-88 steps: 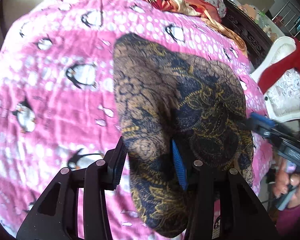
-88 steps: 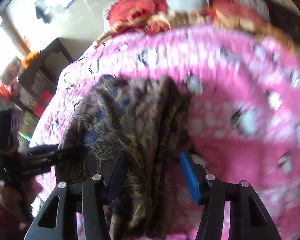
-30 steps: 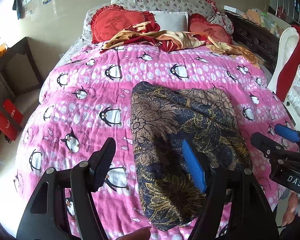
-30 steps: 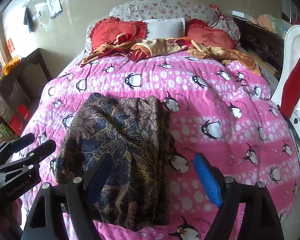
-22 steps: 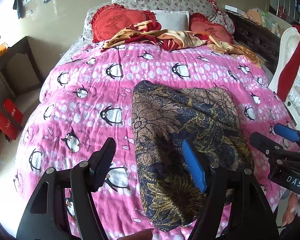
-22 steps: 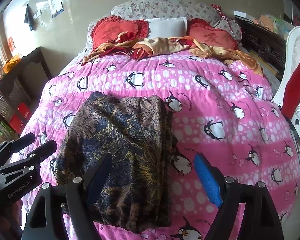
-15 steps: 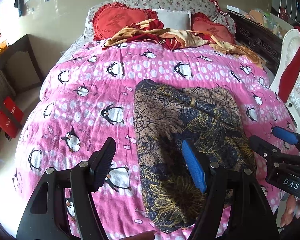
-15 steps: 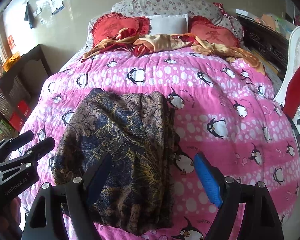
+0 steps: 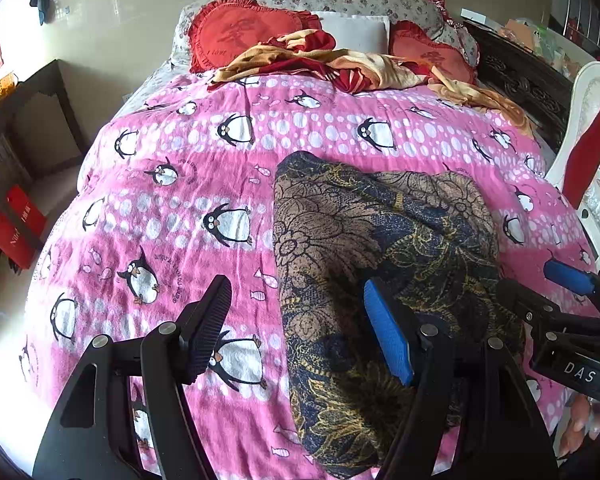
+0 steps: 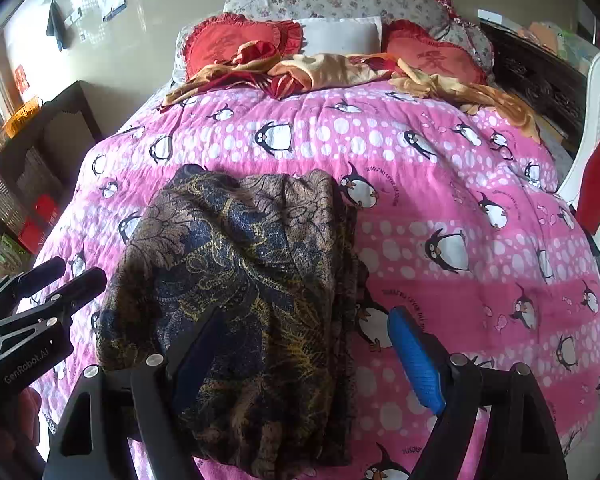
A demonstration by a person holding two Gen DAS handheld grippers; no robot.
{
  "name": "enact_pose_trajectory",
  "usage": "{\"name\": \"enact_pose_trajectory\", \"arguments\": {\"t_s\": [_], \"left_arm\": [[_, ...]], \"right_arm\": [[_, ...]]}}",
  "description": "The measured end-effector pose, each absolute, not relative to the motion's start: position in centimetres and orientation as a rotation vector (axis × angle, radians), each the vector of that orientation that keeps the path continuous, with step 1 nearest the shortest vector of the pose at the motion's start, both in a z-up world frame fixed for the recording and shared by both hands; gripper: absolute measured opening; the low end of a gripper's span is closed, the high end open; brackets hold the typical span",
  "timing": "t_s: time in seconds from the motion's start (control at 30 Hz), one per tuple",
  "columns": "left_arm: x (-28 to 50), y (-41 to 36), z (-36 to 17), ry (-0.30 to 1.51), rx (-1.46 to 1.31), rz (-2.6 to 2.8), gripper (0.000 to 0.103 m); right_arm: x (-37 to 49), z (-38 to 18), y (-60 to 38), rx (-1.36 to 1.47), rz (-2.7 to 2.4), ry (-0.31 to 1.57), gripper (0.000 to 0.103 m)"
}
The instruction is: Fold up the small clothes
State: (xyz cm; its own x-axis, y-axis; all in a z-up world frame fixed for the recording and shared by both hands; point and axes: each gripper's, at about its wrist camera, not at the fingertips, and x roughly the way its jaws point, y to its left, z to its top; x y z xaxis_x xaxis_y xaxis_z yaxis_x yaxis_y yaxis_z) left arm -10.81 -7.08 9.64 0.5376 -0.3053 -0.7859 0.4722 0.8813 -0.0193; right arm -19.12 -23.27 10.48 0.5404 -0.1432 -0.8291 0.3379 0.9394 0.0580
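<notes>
A pink penguin blanket (image 9: 172, 208) covers the bed. On its near half lies the folded dark patterned garment (image 10: 240, 280). Beyond the blanket sit red heart cushions (image 10: 228, 44) and a rumpled orange cloth (image 9: 340, 64). The left gripper (image 9: 300, 332) and the right gripper (image 10: 312, 356) hang above it, jaws apart, holding nothing.

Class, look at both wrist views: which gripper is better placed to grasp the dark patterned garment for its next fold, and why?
Probably the right gripper: its open jaws straddle the garment and its bunched right edge. The left gripper, also open, sits mostly over the pink penguin blanket beside the garment.
</notes>
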Motion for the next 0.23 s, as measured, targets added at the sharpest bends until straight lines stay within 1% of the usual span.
{"name": "enact_pose_trajectory", "arguments": {"t_s": [0.23], "left_arm": [[-9.7,-6.5,9.1,0.890,0.195,-0.462,0.069]], "right_arm": [[-18.7,9.6,-24.2,0.235,-0.281,0.971,0.082]]}}
